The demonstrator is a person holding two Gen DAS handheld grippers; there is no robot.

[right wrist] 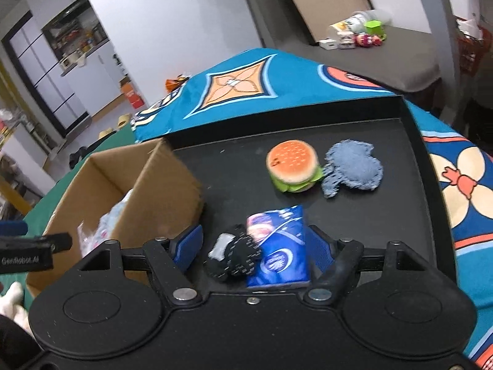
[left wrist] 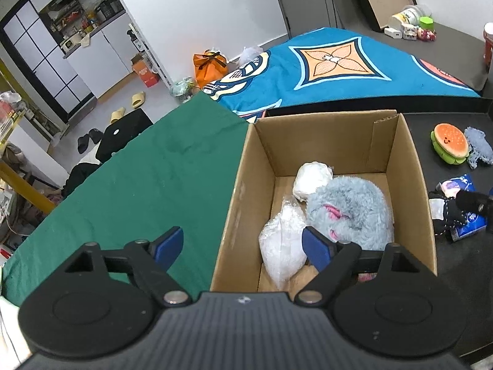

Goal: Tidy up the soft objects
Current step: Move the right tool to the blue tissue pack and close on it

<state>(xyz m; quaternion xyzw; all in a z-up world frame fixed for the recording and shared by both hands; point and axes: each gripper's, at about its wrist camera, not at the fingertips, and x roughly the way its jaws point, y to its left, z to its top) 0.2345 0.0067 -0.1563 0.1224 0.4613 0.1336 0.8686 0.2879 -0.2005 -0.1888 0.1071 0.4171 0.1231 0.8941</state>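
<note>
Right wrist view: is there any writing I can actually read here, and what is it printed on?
"GenRobot.AI": white letters on the black body of the left gripper, at the left edge.
Blue packet between the right gripper's fingers: printed design, too blurred to read.
Orange box on the floor: markings too small to read.
Tub on the far grey surface: label too blurred to read.

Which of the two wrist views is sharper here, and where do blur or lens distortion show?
Left wrist view: sharp; the cardboard box and the grey plush inside it are crisp, though fisheye bends the room's edges. Right wrist view: softer, with smearing on the blue packet and the box's near corner, and the same fisheye bending.
</note>
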